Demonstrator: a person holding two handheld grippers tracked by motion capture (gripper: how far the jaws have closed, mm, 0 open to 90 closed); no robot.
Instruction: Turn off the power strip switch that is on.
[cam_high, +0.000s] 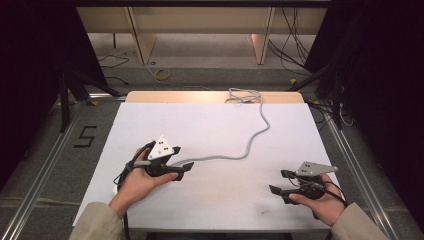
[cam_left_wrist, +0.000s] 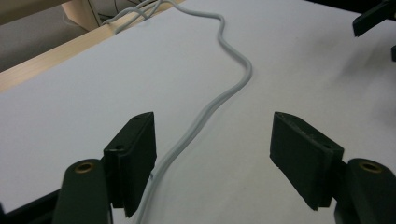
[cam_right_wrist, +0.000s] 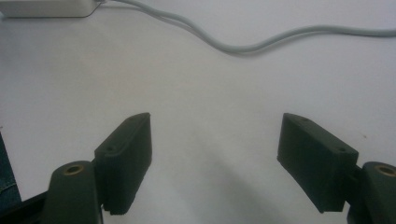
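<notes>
pale grey twin-strand cable (cam_left_wrist: 219, 95) snaking across white table, both tools wide open, empty

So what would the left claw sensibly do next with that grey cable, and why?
Probably ease the left claw down and shut it on the grey cable. Its jaws stand wide open with the cable running between them, close to one jaw, lying loose on the white table. The right claw, also open, is apart from the cable, so the left looks the better placed.

grey cable (cam_high: 252, 140) | slack, winding | lies across white table (cam_high: 210, 200)
</notes>
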